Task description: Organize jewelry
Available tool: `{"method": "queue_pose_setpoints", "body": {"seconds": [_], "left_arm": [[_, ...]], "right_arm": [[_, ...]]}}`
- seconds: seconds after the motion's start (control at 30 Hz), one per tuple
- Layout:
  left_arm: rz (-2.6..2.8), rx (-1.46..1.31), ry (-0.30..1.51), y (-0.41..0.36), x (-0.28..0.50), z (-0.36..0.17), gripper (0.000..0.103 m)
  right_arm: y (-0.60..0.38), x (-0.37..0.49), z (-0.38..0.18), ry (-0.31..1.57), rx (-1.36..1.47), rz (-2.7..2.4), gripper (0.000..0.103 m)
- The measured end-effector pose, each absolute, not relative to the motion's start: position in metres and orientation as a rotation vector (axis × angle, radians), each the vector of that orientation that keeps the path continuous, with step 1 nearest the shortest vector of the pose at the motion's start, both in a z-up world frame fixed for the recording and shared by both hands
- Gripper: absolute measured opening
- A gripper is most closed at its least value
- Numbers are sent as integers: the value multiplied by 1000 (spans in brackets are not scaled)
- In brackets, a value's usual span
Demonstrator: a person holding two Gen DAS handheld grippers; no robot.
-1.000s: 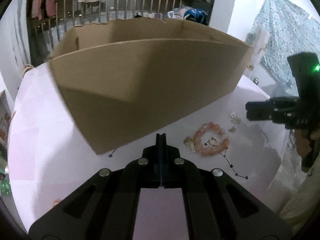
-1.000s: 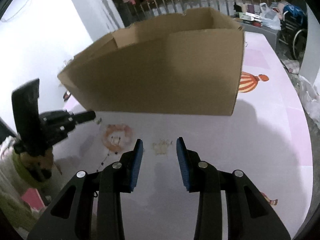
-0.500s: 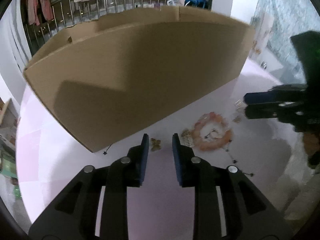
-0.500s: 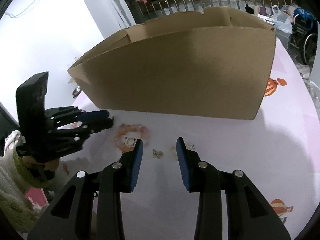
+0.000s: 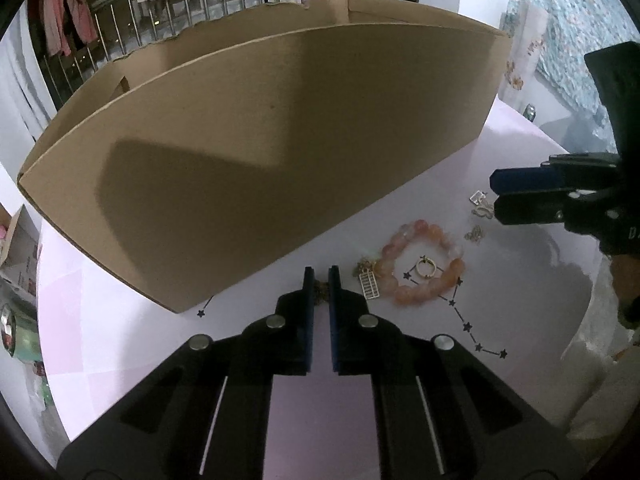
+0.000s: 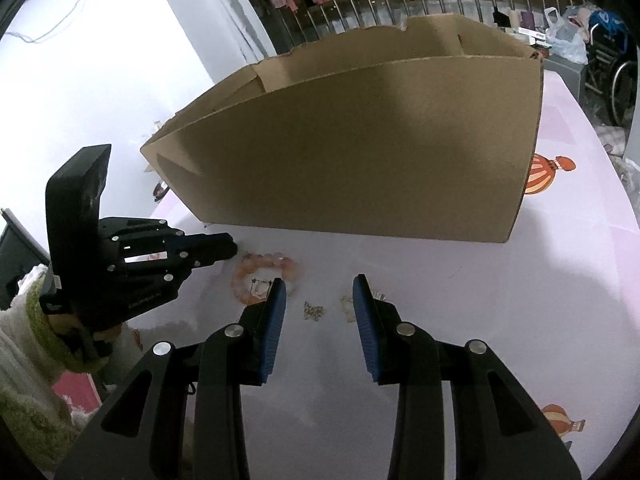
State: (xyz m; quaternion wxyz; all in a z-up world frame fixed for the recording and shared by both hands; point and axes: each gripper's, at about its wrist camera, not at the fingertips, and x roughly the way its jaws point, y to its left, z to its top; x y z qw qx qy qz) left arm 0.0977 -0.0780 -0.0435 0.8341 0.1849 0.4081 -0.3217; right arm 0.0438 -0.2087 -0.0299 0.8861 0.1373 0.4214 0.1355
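The left gripper (image 5: 321,276) is held low over the table (image 5: 120,340), nearly clenched on a small charm that is mostly hidden. The right gripper (image 6: 319,292) is spread wide above scattered earrings (image 6: 313,311). Beyond, a pink bead bracelet (image 5: 420,264) is seen beside the cardboard box (image 5: 260,152).

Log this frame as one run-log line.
left gripper: fingers nearly shut around small gold charm, grip unclear | right gripper: open over small gold charms | pink beaded bracelet: on table | brown cardboard box: behind

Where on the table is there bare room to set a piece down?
Bare cloth lies right of the right claw, below the box. It is crowded around the bracelet and charms by the left claw.
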Motion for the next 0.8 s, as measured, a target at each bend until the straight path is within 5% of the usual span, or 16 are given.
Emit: {"method": "queue_pose_setpoints", "body": {"seconds": [0.8], "left_arm": [[-584, 295, 770, -65, 70, -28, 5]], "right_arm": [[-196, 40, -24, 936, 41, 295, 34]]}}
